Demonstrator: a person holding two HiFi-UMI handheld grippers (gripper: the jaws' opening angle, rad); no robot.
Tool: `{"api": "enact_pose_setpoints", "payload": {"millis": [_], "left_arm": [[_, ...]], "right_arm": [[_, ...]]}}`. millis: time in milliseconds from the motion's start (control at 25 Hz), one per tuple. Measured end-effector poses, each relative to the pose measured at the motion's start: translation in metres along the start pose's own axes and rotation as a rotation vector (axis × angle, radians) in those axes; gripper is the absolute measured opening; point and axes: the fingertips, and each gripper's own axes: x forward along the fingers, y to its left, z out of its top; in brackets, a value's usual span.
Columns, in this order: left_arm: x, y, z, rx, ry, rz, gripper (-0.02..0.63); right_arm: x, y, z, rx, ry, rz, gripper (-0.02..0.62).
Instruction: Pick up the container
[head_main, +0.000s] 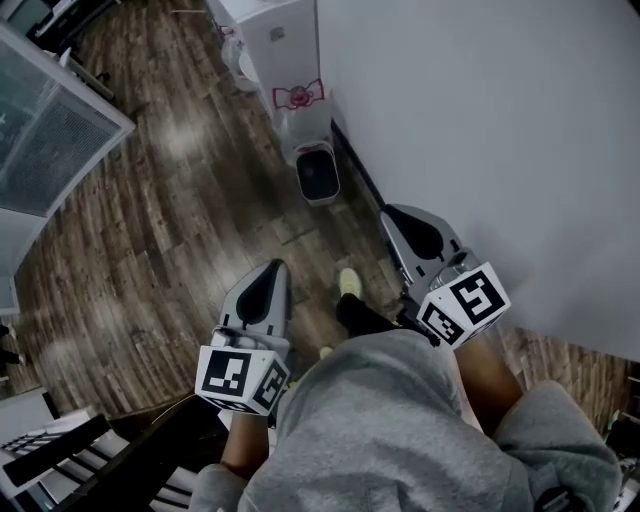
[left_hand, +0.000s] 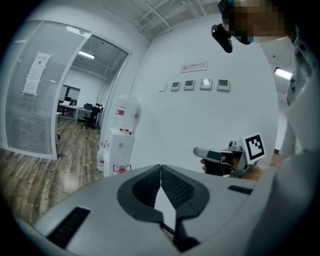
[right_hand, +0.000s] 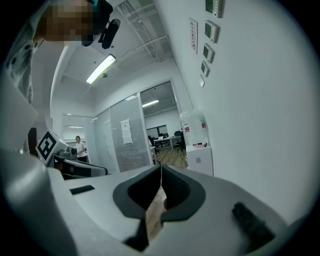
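You held both grippers out in front of you over the wood floor (head_main: 150, 230), neither touching anything; left gripper (head_main: 272, 272) had its jaws pressed together with nothing between them, pads meeting along one thin line in the left gripper view; right gripper (head_main: 398, 215) was the same, jaws together and empty, pads meeting tip to tip in the right gripper view; the marker cubes sat at the back of each gripper, close to your wrists; the container (head_main: 318, 172), dark inside with a pale rim, stood upright on the floor at the foot of the white water dispenser (head_main: 280, 45), just beside the white wall (head_main: 480, 120); it was ahead of both grippers and apart from them, nearer the right one; a small pink-red fitting (head_main: 298, 96) showed low on the dispenser front, just above the container; a water bottle (left_hand: 126, 112) sat on top of the dispenser in the left gripper view; your shoe (head_main: 349, 283) showed on the floor between the two grippers, with your grey sweatshirt (head_main: 400, 430) filling the bottom of the head view; a glass partition (head_main: 45, 140) stood off to your left; a row of small wall panels (left_hand: 200, 84) hung high on the wall; another person (right_hand: 80, 147) stood far off in the right gripper view.
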Motion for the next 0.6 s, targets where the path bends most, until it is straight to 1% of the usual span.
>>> {"api": "enact_pose_setpoints", "payload": {"millis": [120, 280, 600], "left_arm": [[0.018, 0.006, 0.008, 0.006, 0.001, 0.022, 0.015], [0.036, 0.011, 0.025, 0.017, -0.019, 0.054, 0.015], [0.072, 0.014, 0.044, 0.038, -0.033, 0.087, 0.015]], "right_arm": [[0.013, -0.014, 0.004, 0.001, 0.004, 0.018, 0.026], [0.025, -0.031, 0.012, 0.001, 0.001, 0.030, 0.026], [0.048, -0.061, 0.023, 0.000, -0.018, 0.073, 0.026]]}}
